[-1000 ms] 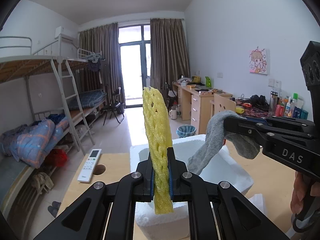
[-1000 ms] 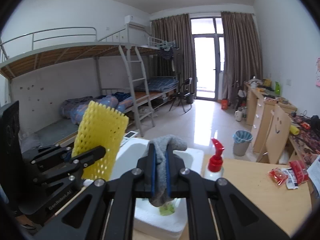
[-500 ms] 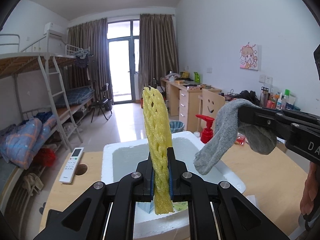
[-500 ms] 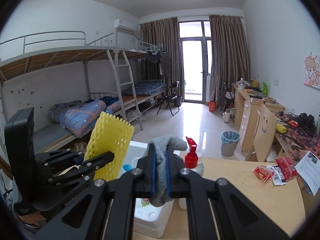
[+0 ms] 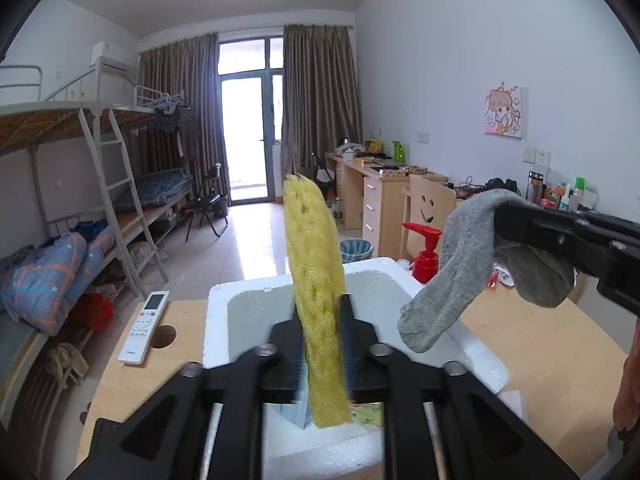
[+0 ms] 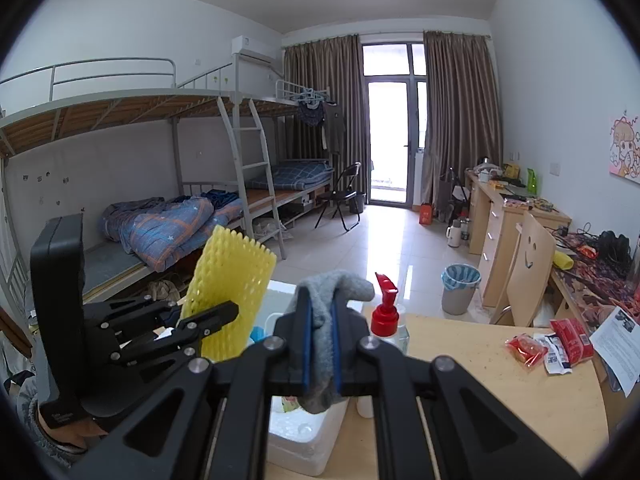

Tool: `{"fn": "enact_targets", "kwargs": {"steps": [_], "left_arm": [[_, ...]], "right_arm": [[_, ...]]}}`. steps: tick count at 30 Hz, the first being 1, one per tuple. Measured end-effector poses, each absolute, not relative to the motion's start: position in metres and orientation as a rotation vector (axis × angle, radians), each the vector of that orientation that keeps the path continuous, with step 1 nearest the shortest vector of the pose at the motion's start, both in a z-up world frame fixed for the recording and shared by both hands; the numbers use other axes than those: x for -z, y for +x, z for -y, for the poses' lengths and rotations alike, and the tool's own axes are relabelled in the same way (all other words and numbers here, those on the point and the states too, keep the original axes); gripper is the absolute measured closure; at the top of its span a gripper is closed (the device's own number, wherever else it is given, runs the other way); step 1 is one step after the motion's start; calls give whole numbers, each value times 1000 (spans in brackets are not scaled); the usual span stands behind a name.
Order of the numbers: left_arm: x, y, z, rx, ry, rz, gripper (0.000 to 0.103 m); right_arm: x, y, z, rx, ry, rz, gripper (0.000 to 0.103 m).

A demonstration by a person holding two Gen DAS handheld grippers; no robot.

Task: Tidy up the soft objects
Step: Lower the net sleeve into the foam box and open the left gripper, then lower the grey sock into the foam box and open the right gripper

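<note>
While both loads hang over the box, status as follows:

L fingers (image 5: pixel 352 328): just been opening; spread now, blurred w/ motion. Net between them, standing upright but looking freed; can't tell if a pad touches it.
L gripper (image 5: pixel 322 344): above near part of box, pointing a bit down.
Net (image 5: pixel 316 292): yellow foam sleeve, lower end dipping below box's near rim, top well above fingers.
R fingers (image 6: pixel 306 340): pressed together, pinching sock at its fold.
R gripper (image 6: pixel 320 344): level w/ box's right side, beside L gripper.
Sock (image 5: pixel 452 276): grey, draped over R fingers, toe end dangling above box's right rim, not inside yet.
Box (image 5: pixel 218 320): white foam, open top, on desk; some small items at bottom, too hidden to name.
Outside: remote (image 5: pixel 144 326) left of box, red pump bottle (image 5: pixel 426 254) behind it, red packets (image 6: pixel 548 344) further right on desk (image 5: pixel 540 344); none soft, prob. not in scope.
Done: nothing from these two hands fully in box yet.
Left: net drop prob. under way; then sock release over box. Est. mid-task, two items pending.
</note>
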State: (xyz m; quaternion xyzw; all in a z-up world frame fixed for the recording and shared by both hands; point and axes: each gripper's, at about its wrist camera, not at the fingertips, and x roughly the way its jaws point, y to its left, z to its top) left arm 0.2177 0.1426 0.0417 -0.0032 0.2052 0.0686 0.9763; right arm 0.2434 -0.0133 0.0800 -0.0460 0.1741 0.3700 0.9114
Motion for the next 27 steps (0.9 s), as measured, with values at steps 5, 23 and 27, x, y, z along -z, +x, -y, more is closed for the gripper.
{"fn": "enact_targets", "kwargs": {"steps": [5,23,27], "left_arm": [[-45,209,-146,-168,-10,-352,8],[-42,194,-153,-218,-1,-347,4],[-45,181,-163,-249,-15,-339,4]], "right_arm": [[-81,243,14,-759,-90,-353,92],[-81,245,9,-766,-89,-355,92],[-81,245,-2,-794,-93,-359,92]]}}
